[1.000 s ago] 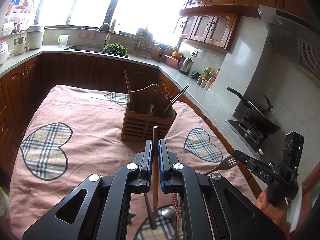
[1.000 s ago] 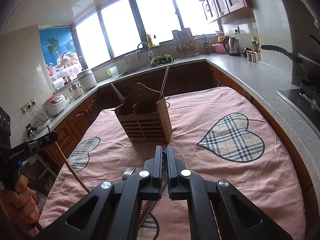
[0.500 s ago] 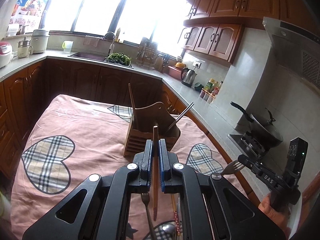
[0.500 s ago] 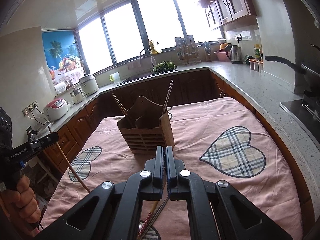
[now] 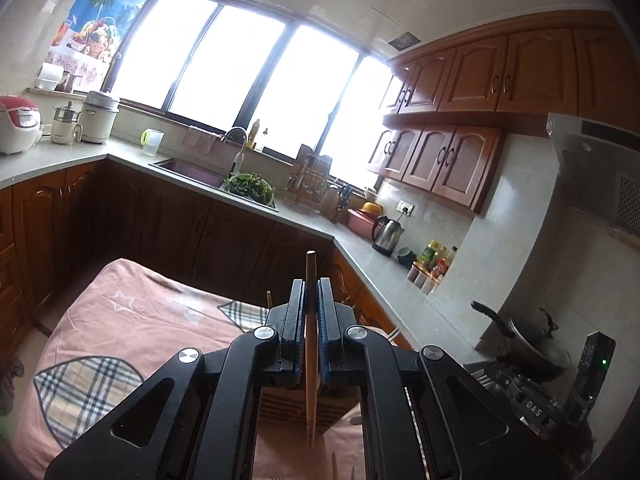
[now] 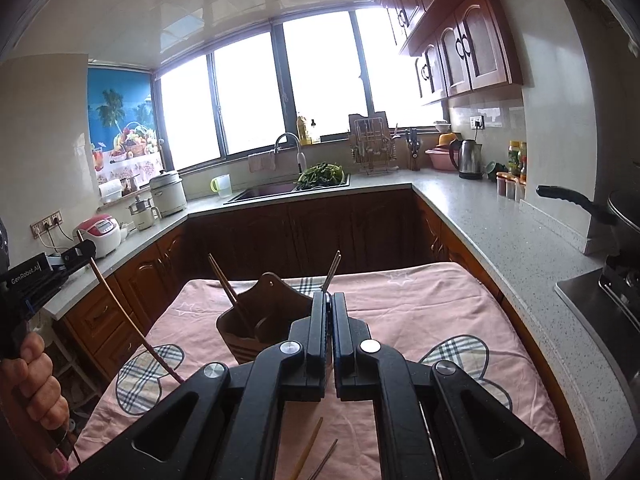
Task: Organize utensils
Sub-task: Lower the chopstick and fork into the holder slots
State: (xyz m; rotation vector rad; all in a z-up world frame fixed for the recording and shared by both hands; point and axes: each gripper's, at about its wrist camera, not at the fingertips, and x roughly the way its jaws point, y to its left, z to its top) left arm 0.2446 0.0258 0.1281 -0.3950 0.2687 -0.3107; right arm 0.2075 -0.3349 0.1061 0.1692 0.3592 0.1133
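My left gripper is shut on a wooden chopstick that stands upright between the pads, raised above the table. The same gripper and chopstick show at the left of the right wrist view. The wooden utensil holder stands on the pink tablecloth with chopsticks sticking out of it; in the left wrist view only its slatted front shows below my fingers. My right gripper is shut; earlier views show a fork in it, hidden now.
Loose chopsticks lie on the cloth near me. Dark wooden cabinets and a grey counter ring the table. A wok sits on the stove at the right. A sink lies under the window.
Both grippers have risen and tilted up, so the views show more ceiling. The holder has dropped low in the left wrist view. The fork no longer shows.
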